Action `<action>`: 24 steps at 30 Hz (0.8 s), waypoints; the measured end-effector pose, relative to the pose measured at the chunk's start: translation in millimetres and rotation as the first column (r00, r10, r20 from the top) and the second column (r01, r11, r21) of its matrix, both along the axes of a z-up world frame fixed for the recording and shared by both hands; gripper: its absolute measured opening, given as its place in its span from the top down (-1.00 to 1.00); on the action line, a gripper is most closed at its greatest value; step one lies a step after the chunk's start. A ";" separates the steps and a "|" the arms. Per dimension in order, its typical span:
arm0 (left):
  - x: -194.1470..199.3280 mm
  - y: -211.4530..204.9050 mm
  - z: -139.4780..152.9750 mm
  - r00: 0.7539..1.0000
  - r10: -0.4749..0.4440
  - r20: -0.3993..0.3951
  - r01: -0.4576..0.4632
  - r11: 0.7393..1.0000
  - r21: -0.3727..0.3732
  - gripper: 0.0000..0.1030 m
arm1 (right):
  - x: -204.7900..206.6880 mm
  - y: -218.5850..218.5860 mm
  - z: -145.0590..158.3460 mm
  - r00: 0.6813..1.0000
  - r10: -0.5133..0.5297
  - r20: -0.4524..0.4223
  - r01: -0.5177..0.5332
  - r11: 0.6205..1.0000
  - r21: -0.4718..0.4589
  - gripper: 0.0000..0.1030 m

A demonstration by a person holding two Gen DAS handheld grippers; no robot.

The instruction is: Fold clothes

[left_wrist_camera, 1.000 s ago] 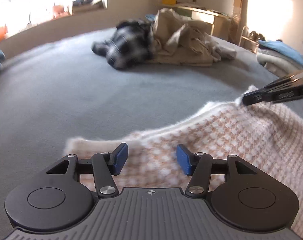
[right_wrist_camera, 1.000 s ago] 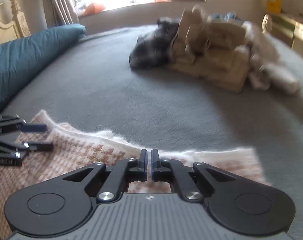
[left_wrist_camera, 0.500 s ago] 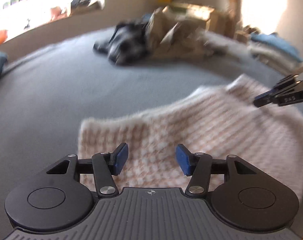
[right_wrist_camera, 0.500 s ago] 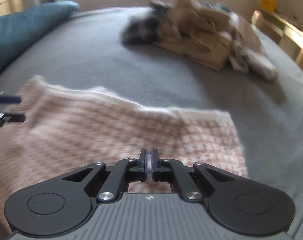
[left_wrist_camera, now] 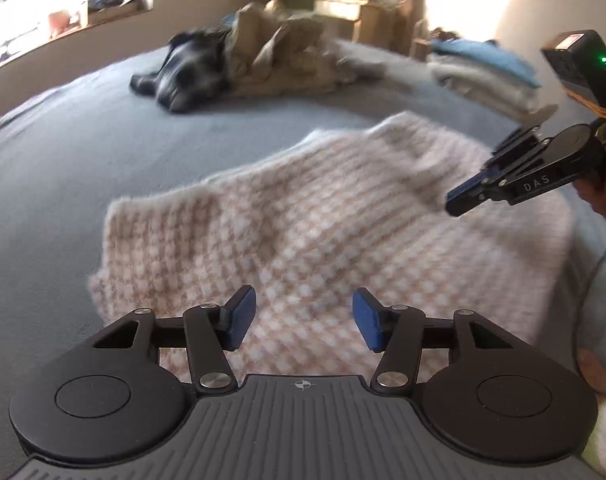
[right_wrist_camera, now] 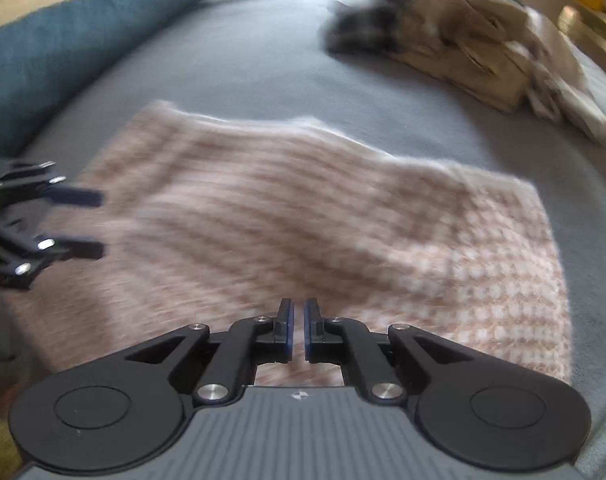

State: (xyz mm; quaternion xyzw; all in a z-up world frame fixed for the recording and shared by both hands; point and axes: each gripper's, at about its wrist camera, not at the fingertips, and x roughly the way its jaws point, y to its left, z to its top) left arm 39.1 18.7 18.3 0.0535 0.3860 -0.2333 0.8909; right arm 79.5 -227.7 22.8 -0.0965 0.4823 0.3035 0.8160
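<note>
Grey bedspread [left_wrist_camera: 83,152] fills both views, window light blown out in the upper corners. Pink-and-white knit sweater [left_wrist_camera: 323,232] lies spread flat, centre to right of the left wrist frame and across the middle of the right wrist frame.

Change from a second ago: far edge of the sweater sat low in both frames, with the right gripper's tips right at the raised white edge. Now much more knit shows, its far edge sits higher in frame, and both tools have pulled back toward the near side. Fabric looks laid down, no lifted fold visible.

Left gripper [left_wrist_camera: 303,320]: jaws stand about half apart, blue pads clear of the cloth, nothing between them, same gap as before. Right gripper [right_wrist_camera: 297,330]: jaws nearly together, only a thin slit, no fabric seen pinched; from the left wrist view it hangs at the right edge over the sweater, tips apart from the knit.

Unfolded pile [right_wrist_camera: 463,40] of tan and dark plaid clothes sits at the upper right of the right wrist frame, well apart from the sweater. Teal pillow [right_wrist_camera: 63,48] upper left. Folded stack [left_wrist_camera: 483,72] upper right of the left wrist frame.

Judgement: one fold or flatten pass looks finished, hands repositioning. Next likely a grab on a near edge or side. Motion blur heavy, creases hard to read.
</note>
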 end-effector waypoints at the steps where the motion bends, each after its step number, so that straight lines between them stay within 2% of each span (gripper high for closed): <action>1: -7.2 0.4 1.3 1.000 -0.027 -0.016 0.027 0.999 -0.018 -0.05 | -8.8 2.1 7.3 0.999 0.042 0.001 -0.042 0.999 0.018 0.93; 3: -20.1 -1.4 -4.6 0.995 -0.072 -0.062 0.069 0.997 -0.044 -0.06 | -26.6 12.6 7.7 0.991 0.133 0.003 -0.133 0.991 0.025 0.84; 4: -22.4 -5.2 -14.6 0.992 -0.077 -0.098 0.074 0.997 -0.034 -0.06 | -29.0 17.0 -2.5 0.990 0.142 0.010 -0.142 0.990 0.004 0.64; 5: -23.5 -8.6 -28.2 0.990 -0.067 -0.124 0.068 0.998 -0.003 -0.06 | -31.4 21.4 -12.8 0.988 0.151 0.017 -0.151 0.988 -0.017 0.56; 6: -26.6 -10.9 -39.1 0.992 -0.071 -0.101 0.074 0.997 0.027 -0.06 | -33.8 25.8 -23.0 0.987 0.161 0.023 -0.160 0.986 -0.038 0.41; 8: -34.2 -16.3 -47.2 0.994 -0.096 -0.049 0.100 0.991 0.086 -0.07 | -37.6 33.8 -41.3 0.984 0.175 0.030 -0.172 0.982 -0.074 0.40; 10: -39.5 -19.1 -37.3 0.994 -0.105 -0.041 0.109 0.988 0.111 -0.07 | -29.8 30.8 -31.6 0.992 0.127 -0.026 -0.128 0.991 -0.048 0.40; 12: -47.2 -14.4 -28.2 0.992 -0.121 -0.043 0.125 0.986 0.110 -0.07 | -33.8 29.9 -19.4 0.993 0.116 -0.023 -0.117 0.991 -0.062 0.40; 15: -60.1 -4.6 -22.7 0.989 -0.131 -0.072 0.138 0.984 0.110 -0.07 | -60.1 36.7 -1.3 0.970 0.241 0.032 -0.238 0.968 -0.082 0.40; 18: -66.5 3.1 -36.2 0.990 -0.105 -0.089 0.116 0.985 0.130 -0.07 | -78.2 49.1 -14.4 0.949 0.316 0.020 -0.310 0.940 -0.140 0.40; 21: -67.5 -1.4 -44.2 0.991 -0.118 -0.063 0.127 0.979 0.158 -0.09 | -85.3 55.5 -47.5 0.947 0.313 0.065 -0.295 0.934 -0.201 0.36; 24: -67.0 -6.7 -39.1 0.988 -0.140 -0.061 0.150 0.969 0.195 -0.10 | -82.9 56.7 -30.9 0.954 0.296 0.046 -0.281 0.937 -0.207 0.37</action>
